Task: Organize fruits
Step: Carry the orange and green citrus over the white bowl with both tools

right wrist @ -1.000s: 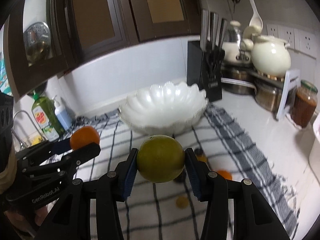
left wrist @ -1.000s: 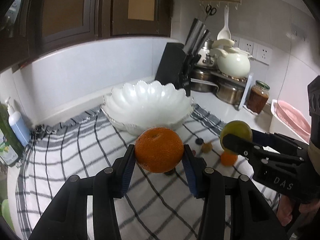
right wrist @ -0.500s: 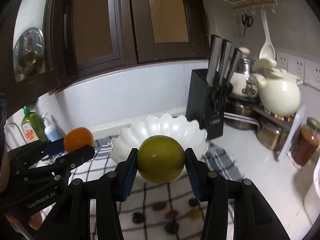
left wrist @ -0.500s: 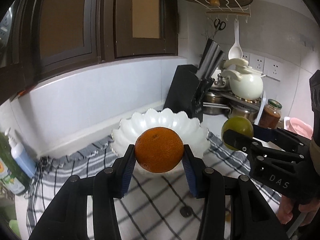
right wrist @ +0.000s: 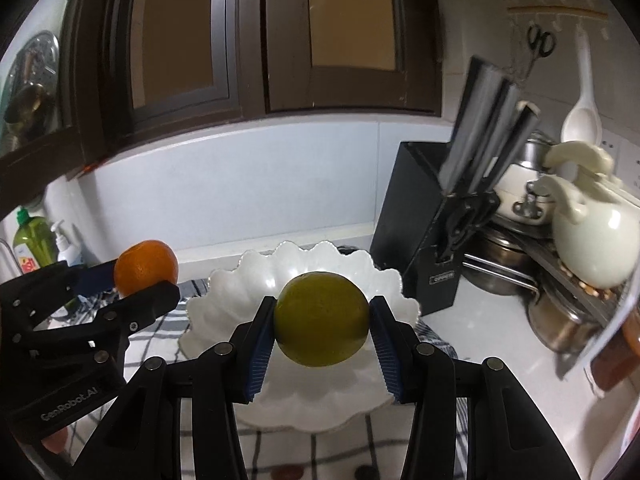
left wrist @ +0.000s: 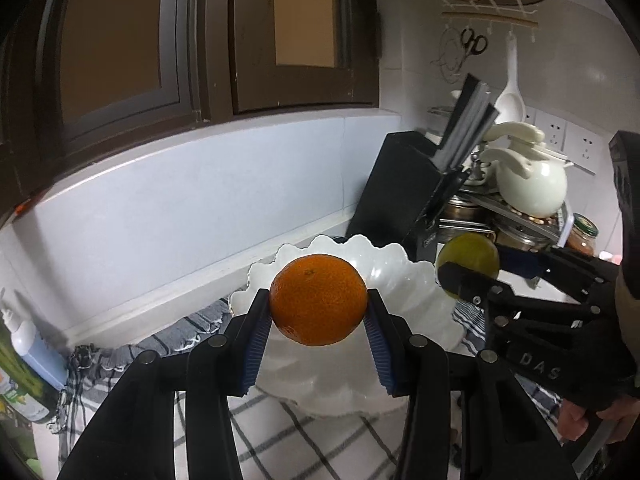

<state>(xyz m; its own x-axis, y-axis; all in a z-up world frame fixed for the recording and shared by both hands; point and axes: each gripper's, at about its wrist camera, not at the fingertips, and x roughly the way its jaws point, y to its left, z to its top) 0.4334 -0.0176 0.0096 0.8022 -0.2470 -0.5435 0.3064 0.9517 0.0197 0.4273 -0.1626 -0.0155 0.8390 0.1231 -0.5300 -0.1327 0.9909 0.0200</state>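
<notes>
My left gripper point(left wrist: 319, 308) is shut on an orange point(left wrist: 319, 305), held in the air over the near rim of a white scalloped bowl point(left wrist: 408, 280). In the left wrist view the right gripper point(left wrist: 466, 270) shows at the right, shut on a green citrus fruit point(left wrist: 474, 252). In the right wrist view that green fruit point(right wrist: 321, 319) sits between the blue pads of my right gripper point(right wrist: 321, 322), above the same bowl point(right wrist: 304, 264). There the left gripper point(right wrist: 146, 280) with the orange point(right wrist: 146, 266) is at the left, beside the bowl. The bowl's inside looks bare where it shows.
The bowl stands on a checked cloth point(left wrist: 280, 440) on a white counter. A black knife block point(right wrist: 432, 236) is just right of the bowl, with pots and a cream kettle point(right wrist: 592, 240) behind it. Soap bottles point(left wrist: 24, 356) stand far left. Small dark fruits point(right wrist: 366, 472) lie on the cloth.
Both grippers have carried their fruits forward and slightly up, from over the cloth to over the bowl. The bowl now looms close under them; the grips are unchanged.
</notes>
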